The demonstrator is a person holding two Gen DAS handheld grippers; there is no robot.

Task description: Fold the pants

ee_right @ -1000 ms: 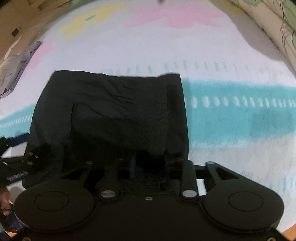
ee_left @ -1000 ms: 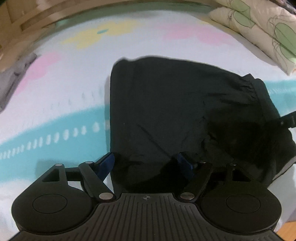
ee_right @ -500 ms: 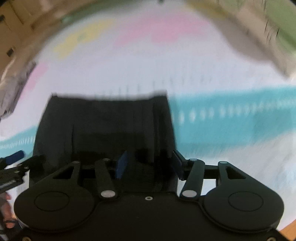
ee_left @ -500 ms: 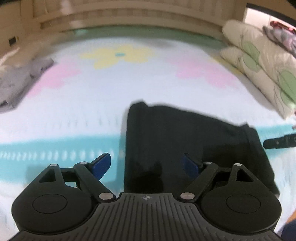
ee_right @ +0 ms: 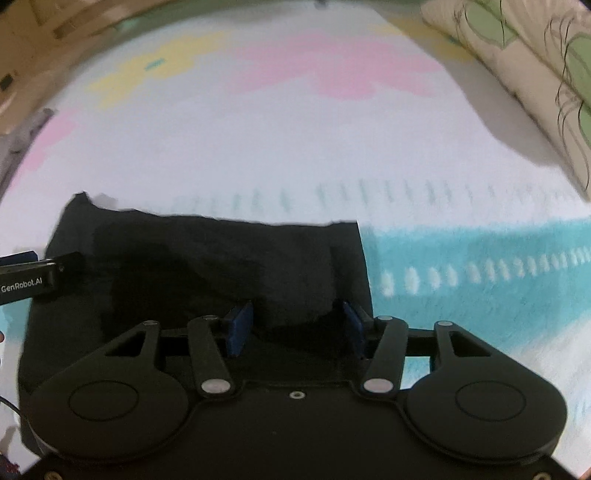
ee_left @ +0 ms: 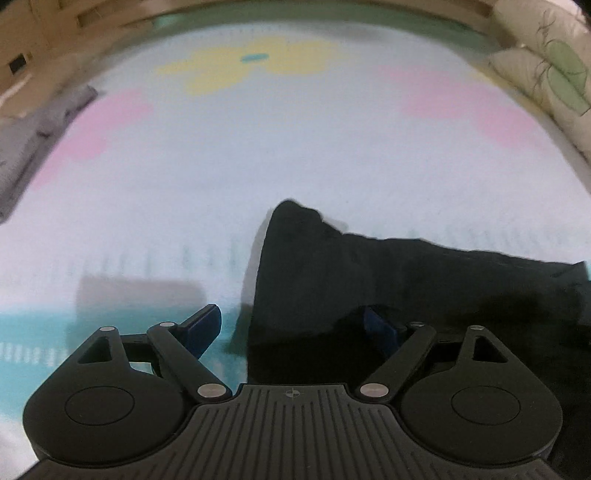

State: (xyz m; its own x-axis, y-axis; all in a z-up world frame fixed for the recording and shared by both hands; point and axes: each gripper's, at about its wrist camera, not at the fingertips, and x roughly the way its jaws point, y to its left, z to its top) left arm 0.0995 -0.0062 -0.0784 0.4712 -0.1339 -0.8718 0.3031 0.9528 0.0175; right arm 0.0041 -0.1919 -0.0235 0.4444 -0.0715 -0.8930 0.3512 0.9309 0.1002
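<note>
The black pants lie folded into a rough rectangle on the patterned bedspread. They also show in the right wrist view. My left gripper is open over the pants' near left edge, its blue fingers wide apart and holding nothing. My right gripper is open over the pants' near right part, empty. The left gripper's body shows at the left edge of the right wrist view.
The bedspread is white with pink and yellow flowers and a teal band. Floral pillows lie at the far right. A grey garment lies at the far left. A wooden headboard runs along the back.
My right gripper has opened and let go of the pants. Both grippers have drawn back and up from the fabric. The pants' far left corner now stands up slightly.
</note>
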